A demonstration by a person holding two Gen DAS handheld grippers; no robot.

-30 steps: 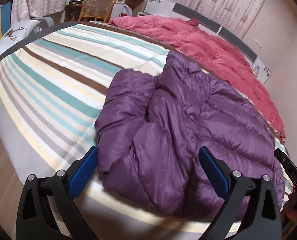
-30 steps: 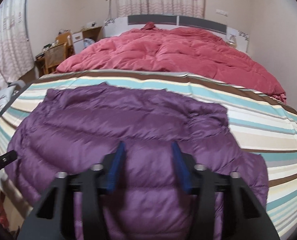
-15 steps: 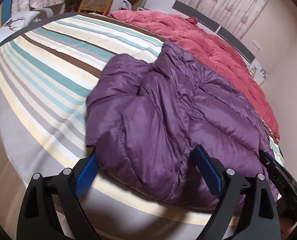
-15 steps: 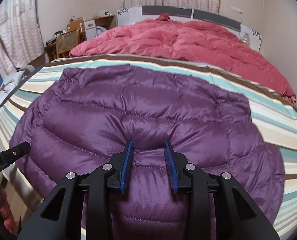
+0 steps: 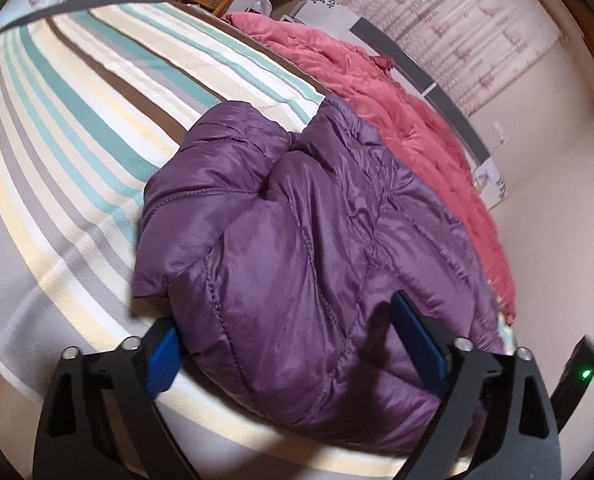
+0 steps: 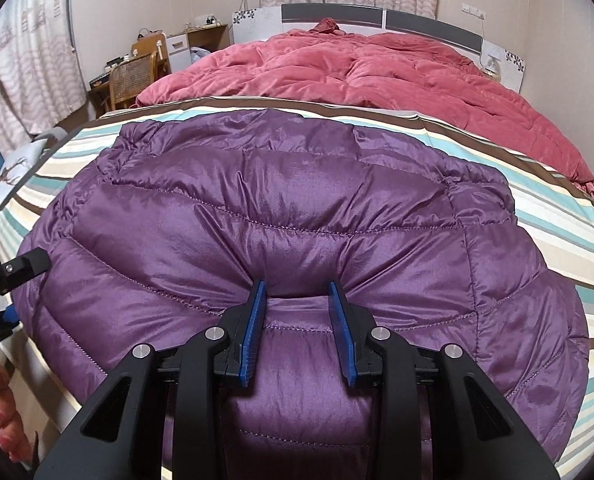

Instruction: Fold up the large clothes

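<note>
A purple quilted down jacket (image 5: 297, 240) lies on the striped bedsheet (image 5: 77, 128), near the bed's foot edge. In the left wrist view my left gripper (image 5: 293, 340) is open, its blue pads wide apart around the jacket's near left corner. In the right wrist view the jacket (image 6: 281, 208) fills the middle. My right gripper (image 6: 297, 304) has its blue pads pressed into a puffy fold at the jacket's near edge, shut on it. The left gripper's tip shows at the left edge of the right wrist view (image 6: 25, 268).
A red quilt (image 6: 357, 76) covers the far half of the bed, against the headboard (image 6: 337, 14). A wicker chair (image 6: 133, 78) and desk stand at the far left. A pillow (image 6: 13, 168) lies off the bed's left side. Curtains hang behind.
My right gripper has closed from half open onto a fold of the jacket. My left gripper has moved forward so its open pads straddle the jacket's corner.
</note>
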